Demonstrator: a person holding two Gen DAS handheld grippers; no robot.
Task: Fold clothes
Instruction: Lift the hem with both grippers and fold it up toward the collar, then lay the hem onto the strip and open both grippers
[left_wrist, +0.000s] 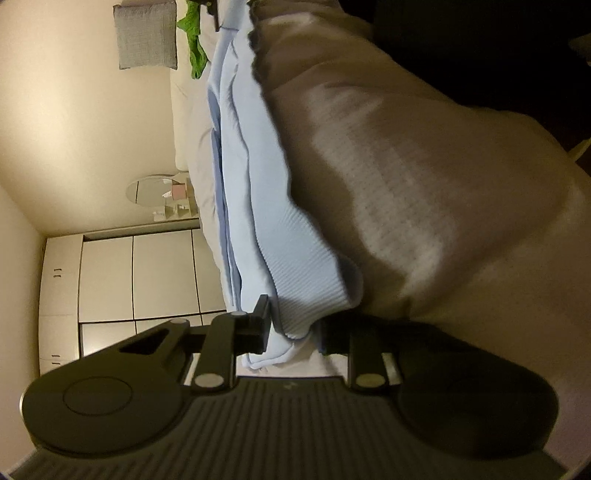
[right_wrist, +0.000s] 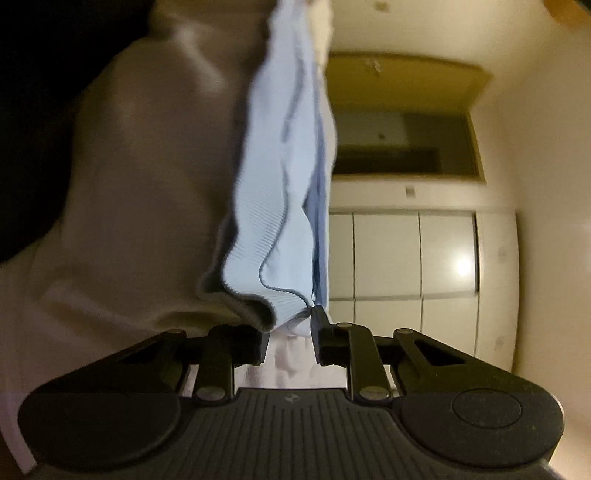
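A light blue garment (left_wrist: 255, 192) with a ribbed hem lies bunched in long folds on a grey-beige bed cover (left_wrist: 424, 184). My left gripper (left_wrist: 295, 332) is shut on one end of that ribbed hem; cloth fills the gap, and the far finger is partly hidden under the fabric. In the right wrist view the same blue garment (right_wrist: 284, 166) stretches away from my right gripper (right_wrist: 290, 339), whose fingers (right_wrist: 319, 332) hold the other hem corner between them. The bed cover (right_wrist: 147, 184) rises beside it. Both views are rolled sideways.
A grey pillow (left_wrist: 146, 35) and a green cloth (left_wrist: 194, 48) lie at the far end of the bed. White cupboard doors (left_wrist: 140, 277) line the wall, also seen as cupboard doors (right_wrist: 402, 258) in the right wrist view. A round table (left_wrist: 155, 190) holds small items.
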